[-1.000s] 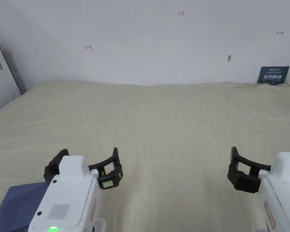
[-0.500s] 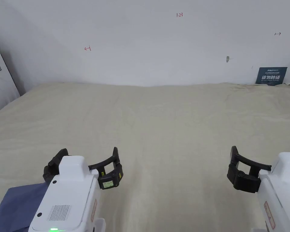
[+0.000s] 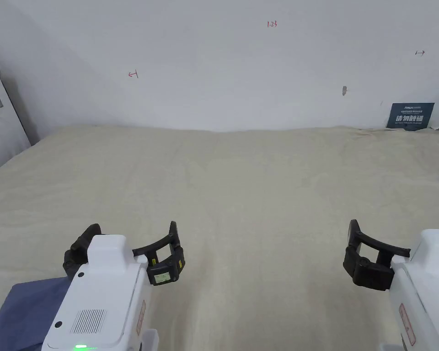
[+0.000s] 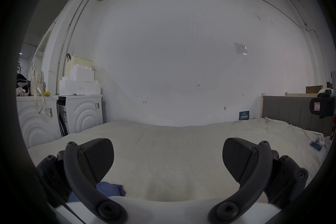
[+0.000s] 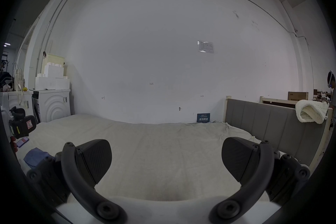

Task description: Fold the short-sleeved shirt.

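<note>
A cream-sheeted bed (image 3: 259, 183) is lying against a plain white wall (image 3: 223, 64), a grey padded headboard (image 5: 263, 118) standing at its right.

Shirt (image 3: 19, 311), blue-violet cloth, lying crumpled in a low heap on the cream bed (image 3: 259, 183) near its left front edge, partly hidden behind the left tool (image 3: 127, 249), its rumpled folds also visible in both gripper views (image 4: 111, 189) (image 5: 35, 157).

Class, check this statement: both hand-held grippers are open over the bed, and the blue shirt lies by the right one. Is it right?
Not quite. The blue shirt lies by the left hand-held gripper, not the right hand-held gripper, as the head view shows. Both are open over the bed.
</note>
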`<state>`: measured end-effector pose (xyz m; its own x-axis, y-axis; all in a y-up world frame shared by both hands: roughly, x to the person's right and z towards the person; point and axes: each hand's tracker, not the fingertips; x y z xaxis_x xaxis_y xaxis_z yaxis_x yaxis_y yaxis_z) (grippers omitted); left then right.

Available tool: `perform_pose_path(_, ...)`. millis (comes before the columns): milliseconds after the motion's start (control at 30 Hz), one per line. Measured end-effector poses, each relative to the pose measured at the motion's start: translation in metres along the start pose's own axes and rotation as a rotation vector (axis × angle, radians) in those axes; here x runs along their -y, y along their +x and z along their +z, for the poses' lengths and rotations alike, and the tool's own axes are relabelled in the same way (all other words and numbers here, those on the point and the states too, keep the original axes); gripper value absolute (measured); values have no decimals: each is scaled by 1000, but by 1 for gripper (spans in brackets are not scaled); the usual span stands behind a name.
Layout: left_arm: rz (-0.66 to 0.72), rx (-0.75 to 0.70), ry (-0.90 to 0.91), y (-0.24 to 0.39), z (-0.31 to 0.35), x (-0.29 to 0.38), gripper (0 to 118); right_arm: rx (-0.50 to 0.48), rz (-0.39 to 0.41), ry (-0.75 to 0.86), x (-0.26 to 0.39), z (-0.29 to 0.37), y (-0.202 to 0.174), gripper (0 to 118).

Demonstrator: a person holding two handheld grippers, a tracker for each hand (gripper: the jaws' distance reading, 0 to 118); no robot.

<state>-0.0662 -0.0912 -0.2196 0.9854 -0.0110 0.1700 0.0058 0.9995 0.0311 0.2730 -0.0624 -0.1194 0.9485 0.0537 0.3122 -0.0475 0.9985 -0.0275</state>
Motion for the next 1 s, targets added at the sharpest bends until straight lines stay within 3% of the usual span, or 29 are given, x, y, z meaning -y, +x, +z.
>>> perform_pose_path(1000, -14, -7, -14, -4, -1, 6, 118, 0, 8, -9, 2, -1, -5, 118)
